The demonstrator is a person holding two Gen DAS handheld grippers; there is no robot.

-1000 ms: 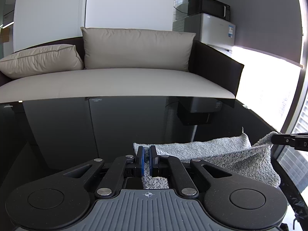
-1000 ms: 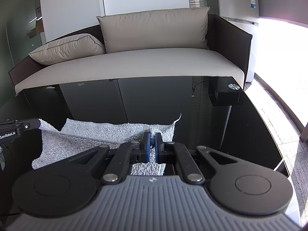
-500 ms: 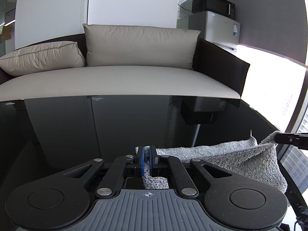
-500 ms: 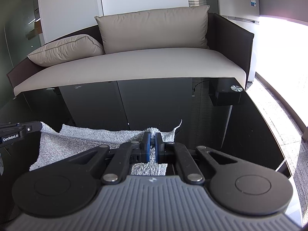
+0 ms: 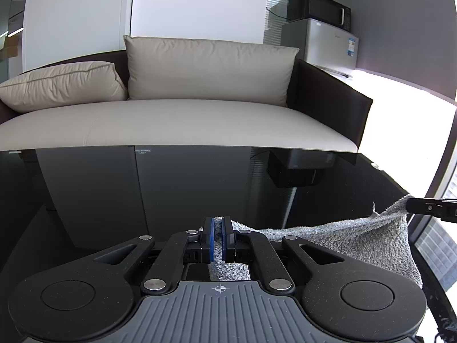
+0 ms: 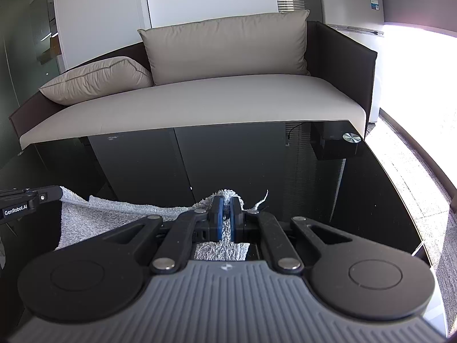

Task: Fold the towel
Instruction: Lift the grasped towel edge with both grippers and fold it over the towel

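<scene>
Both grippers are clamped tight on the towel (image 5: 342, 240): the left gripper (image 5: 217, 223) pinches its left corner, the right gripper (image 6: 227, 205) its right corner. The towel hangs between them over the near part of the table (image 6: 328, 200), long axis running left to right. Each hand is equally near its own corner.

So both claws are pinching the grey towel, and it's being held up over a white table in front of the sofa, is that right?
Not quite: the table is glossy black, not white, as the right wrist view shows. The rest holds: the left claw and the right claw are each shut on the grey towel, in front of the sofa.
</scene>
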